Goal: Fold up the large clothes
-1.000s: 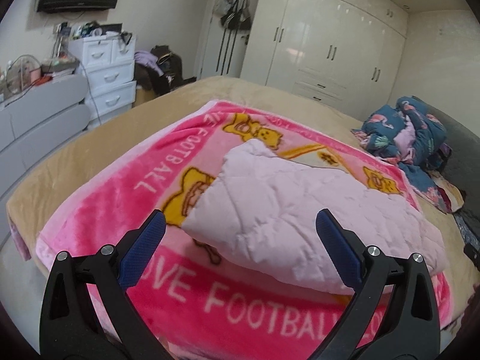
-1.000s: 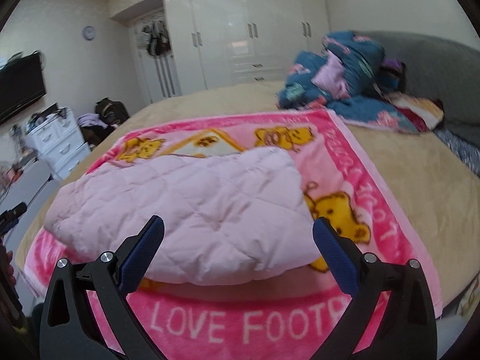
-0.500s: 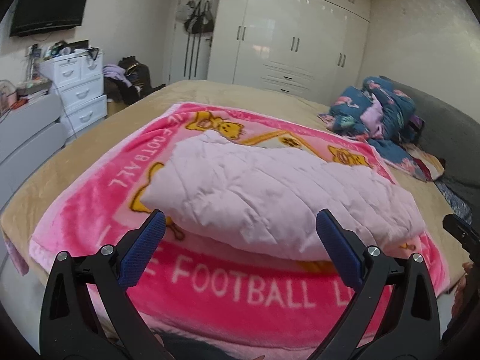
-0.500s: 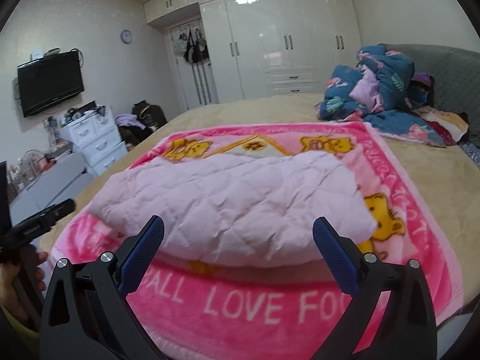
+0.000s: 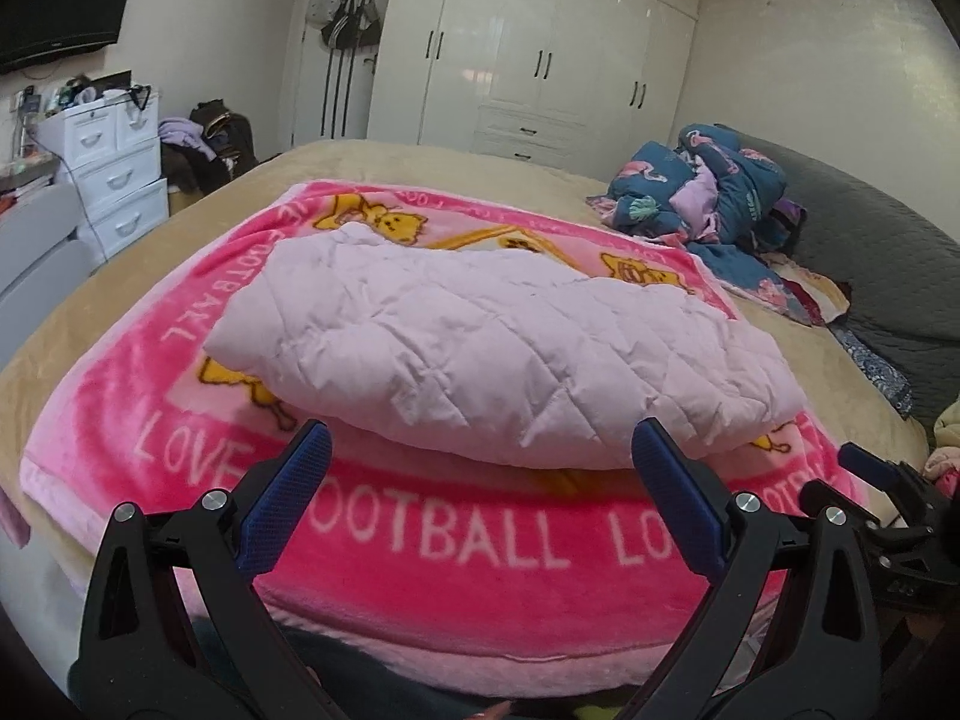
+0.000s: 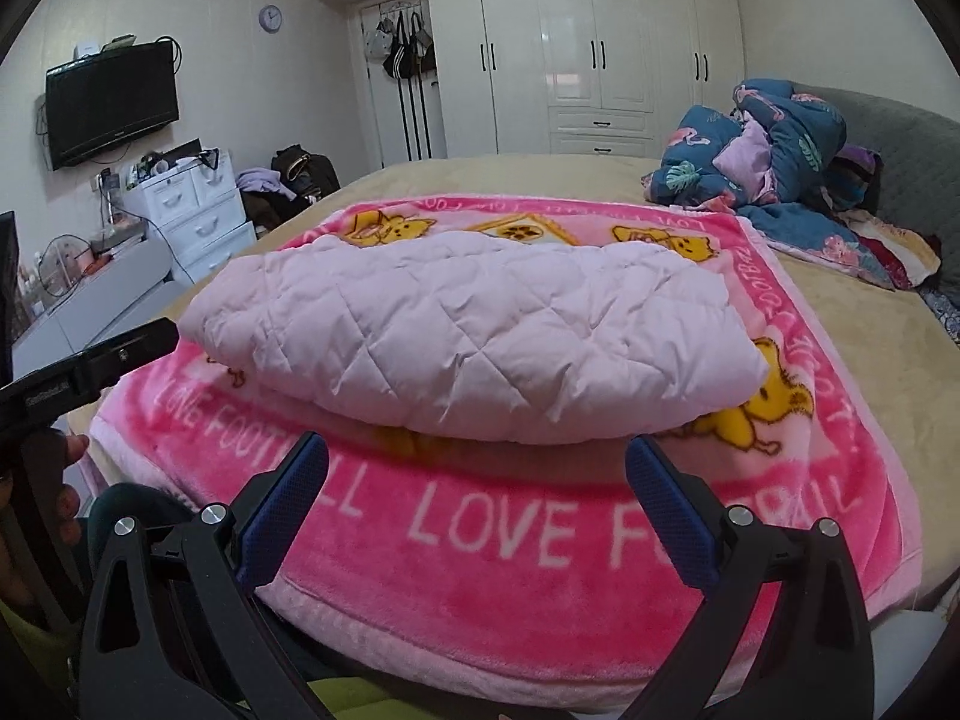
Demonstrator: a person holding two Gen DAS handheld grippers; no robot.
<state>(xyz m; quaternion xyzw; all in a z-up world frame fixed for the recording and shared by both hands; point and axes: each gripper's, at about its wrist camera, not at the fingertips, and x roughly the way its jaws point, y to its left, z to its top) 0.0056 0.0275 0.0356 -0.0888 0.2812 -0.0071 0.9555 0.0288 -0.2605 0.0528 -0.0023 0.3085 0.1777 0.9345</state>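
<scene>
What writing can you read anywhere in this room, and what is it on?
"LOVE FOOTBALL LO": white letters along the near border of the pink blanket.
"FOOTBALL": runs again up the blanket's side borders, upside down or sideways.
Small white print on the left gripper, seen from the right wrist: too small to read.
Wall clock and TV: any digits or brand too small to read.

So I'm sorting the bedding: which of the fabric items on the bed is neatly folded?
The pale pink quilted garment, lying folded on the flat pink football blanket. The blue floral bedding by the headboard is a crumpled heap.
</scene>
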